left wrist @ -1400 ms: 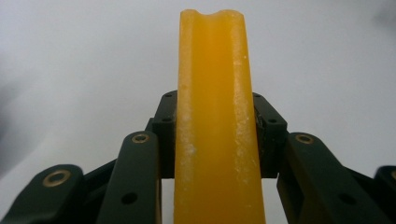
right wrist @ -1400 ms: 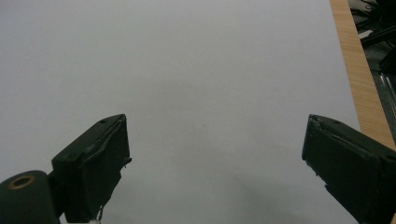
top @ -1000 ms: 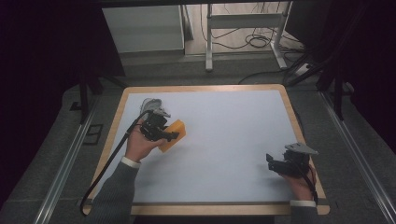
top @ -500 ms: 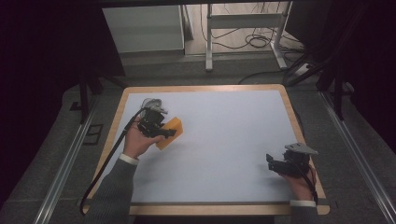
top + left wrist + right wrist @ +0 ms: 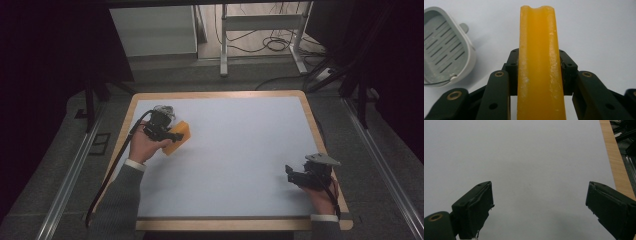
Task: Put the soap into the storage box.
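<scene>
Yellow bar (image 5: 539,65), clamped in our left tool (image 5: 539,75), likely goes next into the grey slotted dish (image 5: 445,47); right tool (image 5: 539,210) gapes wide, idle on the counter (image 5: 240,150).

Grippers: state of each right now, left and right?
Left gripper: shut on the yellow bar, gripped by its sides beside a grey slotted dish.
Right gripper: open, jaws wide apart, holding nothing, over the white table mat.
</scene>
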{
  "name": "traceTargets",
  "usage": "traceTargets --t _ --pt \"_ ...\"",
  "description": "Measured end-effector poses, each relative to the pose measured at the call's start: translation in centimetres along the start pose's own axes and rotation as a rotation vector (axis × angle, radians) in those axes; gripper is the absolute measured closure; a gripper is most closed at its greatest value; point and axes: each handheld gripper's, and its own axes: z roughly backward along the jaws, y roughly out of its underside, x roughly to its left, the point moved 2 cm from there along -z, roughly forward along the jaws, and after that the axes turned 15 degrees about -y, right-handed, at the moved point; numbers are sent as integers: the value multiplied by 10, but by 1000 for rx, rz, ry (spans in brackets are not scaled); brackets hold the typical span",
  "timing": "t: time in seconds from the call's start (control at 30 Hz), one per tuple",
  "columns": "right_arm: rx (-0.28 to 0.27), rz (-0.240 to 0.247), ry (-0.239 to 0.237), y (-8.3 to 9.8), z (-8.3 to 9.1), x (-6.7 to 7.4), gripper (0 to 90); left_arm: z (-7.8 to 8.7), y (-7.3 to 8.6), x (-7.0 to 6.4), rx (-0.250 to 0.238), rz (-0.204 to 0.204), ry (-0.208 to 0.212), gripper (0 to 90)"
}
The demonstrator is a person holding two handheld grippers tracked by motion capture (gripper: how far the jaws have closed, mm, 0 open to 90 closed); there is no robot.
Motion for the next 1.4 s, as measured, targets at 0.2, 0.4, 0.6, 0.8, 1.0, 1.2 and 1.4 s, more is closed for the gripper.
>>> traceTargets --t 0.2,0.4,0.6,0.8,1.0,1.2,1.4 --pt "0 -3 3 0 0 -1 77 -1 -3 3 -2 9 5 613" --pt "2 -5 4 1 0 -1 77 0 -8 10 -8 24 9 613" --pt "2 -7 7 1 0 -2 77 0 -13 17 -16 37 1 613" --pt "0 -10 8 1 0 -2 77 0 -16 21 -23 54 7 613" --pt "0 -11 8 1 0 -2 77 -3 -18 29 -19 80 2 613" --pt "1 -8 9 1 0 -2 77 -5 -22 35 -18 93 -3 613" --pt "-1 -12 10 1 1 -3 77 -9 -26 41 -4 102 -5 613"
